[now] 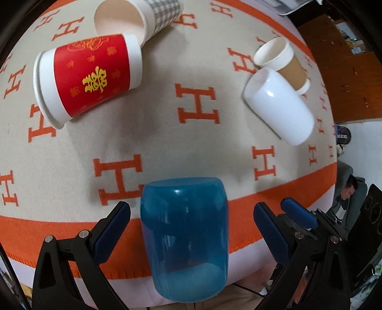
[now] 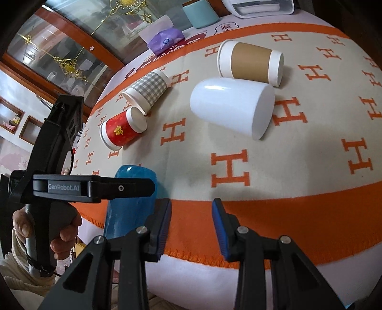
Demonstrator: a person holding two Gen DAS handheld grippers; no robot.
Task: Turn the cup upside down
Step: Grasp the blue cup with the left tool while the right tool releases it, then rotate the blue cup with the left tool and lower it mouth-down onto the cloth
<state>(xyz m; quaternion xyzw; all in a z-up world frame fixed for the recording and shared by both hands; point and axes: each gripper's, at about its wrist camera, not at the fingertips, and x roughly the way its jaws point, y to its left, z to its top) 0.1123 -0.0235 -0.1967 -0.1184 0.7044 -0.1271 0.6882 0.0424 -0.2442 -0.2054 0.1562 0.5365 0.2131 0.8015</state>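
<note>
A translucent blue cup (image 1: 185, 238) stands upside down on the orange border of the cloth, closed base up. My left gripper (image 1: 192, 224) is open, its blue-padded fingers (image 1: 112, 231) on either side of the cup with gaps. In the right wrist view the blue cup (image 2: 131, 205) stands at the left behind the left gripper's body. My right gripper (image 2: 192, 229) is open and empty over the orange border to the right of the cup.
Several cups lie on their sides on the H-patterned cloth (image 1: 198, 102): a red one (image 1: 88, 76), a grey checked one (image 1: 140, 19), a white one (image 1: 279, 105), a brown-sleeved one (image 1: 284, 64). A tissue pack (image 2: 167, 40) and teal cup (image 2: 200, 12) sit beyond.
</note>
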